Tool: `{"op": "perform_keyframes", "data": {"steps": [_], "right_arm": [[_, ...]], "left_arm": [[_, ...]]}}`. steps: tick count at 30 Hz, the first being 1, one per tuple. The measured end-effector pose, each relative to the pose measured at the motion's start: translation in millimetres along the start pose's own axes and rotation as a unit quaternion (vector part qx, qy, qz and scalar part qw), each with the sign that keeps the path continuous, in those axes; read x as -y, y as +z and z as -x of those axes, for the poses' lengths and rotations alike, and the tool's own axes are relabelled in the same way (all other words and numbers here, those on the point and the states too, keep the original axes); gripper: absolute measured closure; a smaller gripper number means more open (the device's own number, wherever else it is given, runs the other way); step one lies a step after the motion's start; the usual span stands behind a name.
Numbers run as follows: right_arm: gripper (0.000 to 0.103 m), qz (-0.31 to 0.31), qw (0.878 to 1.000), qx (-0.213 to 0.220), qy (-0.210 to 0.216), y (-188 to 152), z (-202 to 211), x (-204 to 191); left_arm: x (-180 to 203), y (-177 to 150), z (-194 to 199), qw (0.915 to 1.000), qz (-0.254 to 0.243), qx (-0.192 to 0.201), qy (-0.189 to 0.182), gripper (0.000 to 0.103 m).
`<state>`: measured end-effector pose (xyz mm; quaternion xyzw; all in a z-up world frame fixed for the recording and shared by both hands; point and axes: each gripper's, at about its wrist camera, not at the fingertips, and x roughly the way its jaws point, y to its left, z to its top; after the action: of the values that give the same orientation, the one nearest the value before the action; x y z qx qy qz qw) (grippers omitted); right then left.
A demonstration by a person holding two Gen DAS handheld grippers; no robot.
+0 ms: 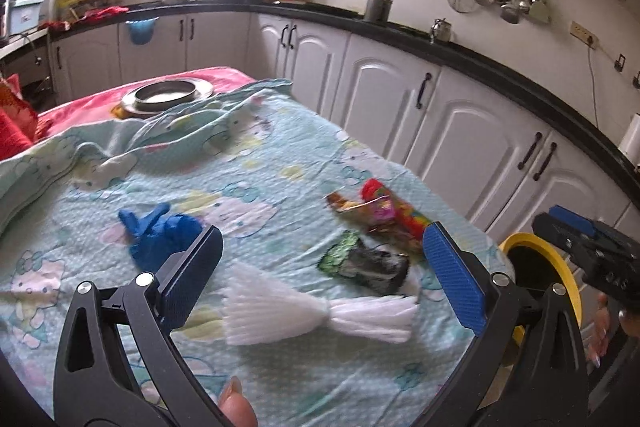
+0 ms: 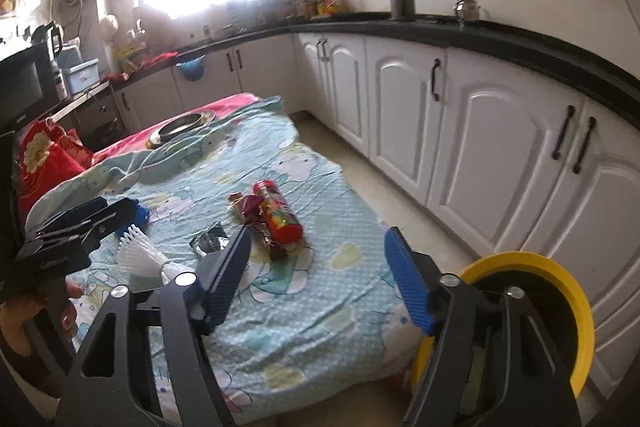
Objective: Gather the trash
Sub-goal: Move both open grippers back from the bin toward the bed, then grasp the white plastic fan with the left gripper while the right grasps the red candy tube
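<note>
Trash lies on a table under a light blue cartoon cloth (image 1: 260, 163): a white foam fruit net (image 1: 316, 311), a crumpled blue glove (image 1: 160, 231), a dark green-black wrapper (image 1: 368, 263) and a red colourful wrapper bundle (image 1: 384, 211). My left gripper (image 1: 320, 259) is open and empty, its jaws either side of the foam net and just above it. My right gripper (image 2: 316, 267) is open and empty, over the table's near right part, short of the red bundle (image 2: 276, 215). A yellow-rimmed bin (image 2: 560, 307) stands off the table's right edge.
A metal dish (image 1: 168, 95) sits on a pink cloth at the table's far end. White cabinets (image 1: 460, 131) with a black counter run along the right, with a floor gap between them and the table. A red cushion (image 2: 44, 159) lies far left.
</note>
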<state>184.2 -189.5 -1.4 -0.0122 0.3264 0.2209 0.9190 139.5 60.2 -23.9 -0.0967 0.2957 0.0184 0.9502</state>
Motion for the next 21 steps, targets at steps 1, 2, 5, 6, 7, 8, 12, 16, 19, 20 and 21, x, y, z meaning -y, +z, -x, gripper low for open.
{"op": "perform_keyframes", "data": {"steps": [1,2,5,6,7,8,12,16,19,20,21], "right_arm": [[0.041,0.004,1.000,-0.004,0.003,2,-7,-2],[0.042,0.006,1.000,-0.007,0.005,3,-10,-4],[0.046,0.020,1.000,-0.017,0.012,9,-26,-9],[0.046,0.024,0.999,-0.022,0.014,11,-33,-10],[0.046,0.027,0.999,-0.027,0.013,12,-39,-11],[0.046,0.029,0.999,-0.030,0.014,13,-44,-12],[0.047,0.040,0.998,-0.044,0.018,17,-65,-16],[0.052,0.048,0.996,-0.065,0.027,22,-89,-19],[0.056,0.063,0.995,-0.080,0.026,25,-107,-21],[0.057,0.064,0.994,-0.088,0.031,26,-115,-20],[0.059,0.063,0.993,-0.094,0.034,26,-119,-20]], "left_arm": [[-3,-1,-1,1.0000,0.002,-0.002,0.002,0.011],[-6,-1,-2,1.0000,0.003,-0.004,0.003,0.011],[-14,-4,-6,0.9999,0.006,-0.013,0.009,0.011],[-16,-6,-8,0.9998,0.007,-0.016,0.011,0.011],[-18,-7,-9,0.9997,0.008,-0.020,0.013,0.011],[-20,-9,-11,0.9996,0.009,-0.022,0.015,0.011],[-28,-15,-18,0.9989,0.016,-0.041,0.019,0.011],[-36,-22,-25,0.9980,0.024,-0.056,0.018,0.011],[-42,-26,-30,0.9972,0.030,-0.065,0.021,0.011],[-45,-28,-31,0.9968,0.035,-0.069,0.021,0.011],[-46,-29,-32,0.9966,0.037,-0.071,0.021,0.011]]}}
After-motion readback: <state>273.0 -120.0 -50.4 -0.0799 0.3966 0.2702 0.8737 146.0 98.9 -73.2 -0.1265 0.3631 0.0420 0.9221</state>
